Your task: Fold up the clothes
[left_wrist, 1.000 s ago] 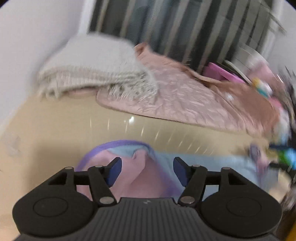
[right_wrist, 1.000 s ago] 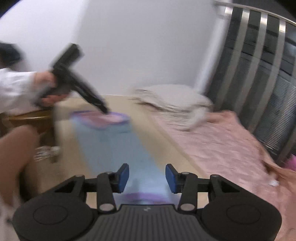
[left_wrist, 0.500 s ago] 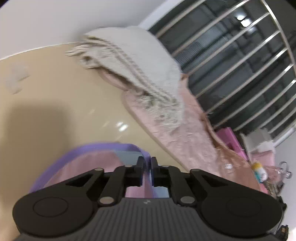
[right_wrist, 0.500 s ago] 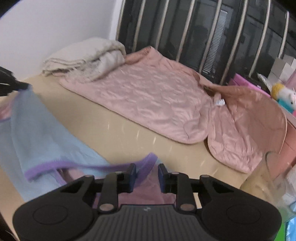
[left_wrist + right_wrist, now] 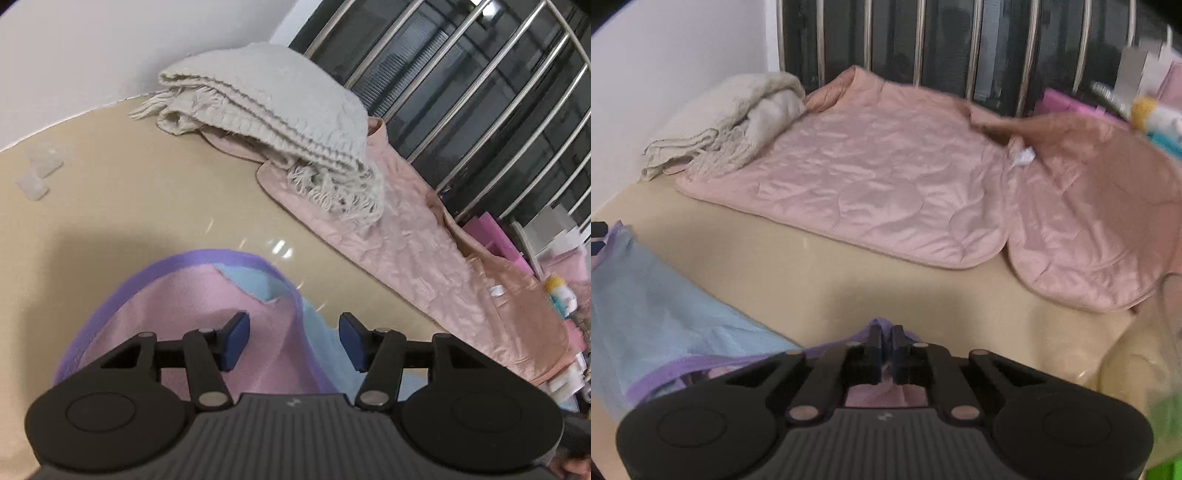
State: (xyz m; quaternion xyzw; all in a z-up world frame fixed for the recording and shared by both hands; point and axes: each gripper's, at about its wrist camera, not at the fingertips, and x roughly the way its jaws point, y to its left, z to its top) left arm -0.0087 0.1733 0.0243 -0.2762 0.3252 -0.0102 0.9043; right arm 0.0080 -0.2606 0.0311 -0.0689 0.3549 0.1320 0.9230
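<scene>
A light blue and pink garment with purple trim (image 5: 207,306) lies on the beige table (image 5: 129,206). My left gripper (image 5: 294,341) is open just above the garment's pink end, with a raised fold of the cloth between its blue pads. In the right wrist view the same garment (image 5: 665,332) stretches to the left. My right gripper (image 5: 885,349) is shut on its purple-trimmed edge at the near end, and the pinched cloth shows between the pads.
A folded cream fringed blanket (image 5: 273,114) and a pink quilted cover (image 5: 879,192) lie along the far side by the metal bars (image 5: 461,96). A clear glass (image 5: 1171,321) stands at the right edge. Small clear bits (image 5: 37,173) lie at the far left.
My left gripper has opened and let go of the garment's pink end. My right gripper has closed fully on the purple-trimmed edge. The blue part has settled lower on the table.
</scene>
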